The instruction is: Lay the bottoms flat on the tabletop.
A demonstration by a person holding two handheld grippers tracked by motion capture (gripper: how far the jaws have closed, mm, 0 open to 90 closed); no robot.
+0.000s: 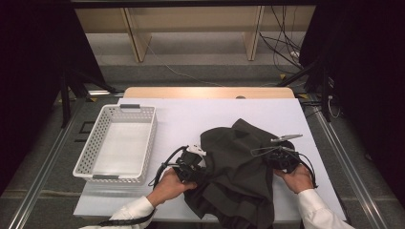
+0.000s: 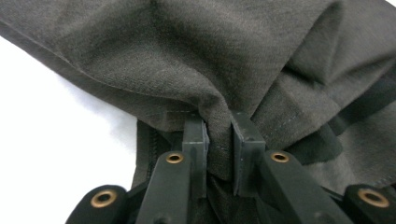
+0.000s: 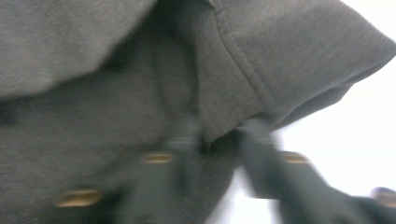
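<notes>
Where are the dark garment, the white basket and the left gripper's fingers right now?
dark garment (image 1: 234,162), high view, middle of the crumpled cloth.
white basket (image 1: 150,138), high view, its right perforated wall.
left gripper's fingers (image 2: 195,140), left gripper view, left finger pad pressing a fold of cloth.

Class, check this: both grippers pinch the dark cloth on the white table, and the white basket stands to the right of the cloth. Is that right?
Not quite. The basket stands to the left of the cloth, as the high view shows. The rest holds: the left gripper and the right gripper both pinch the cloth on the white table.
</notes>
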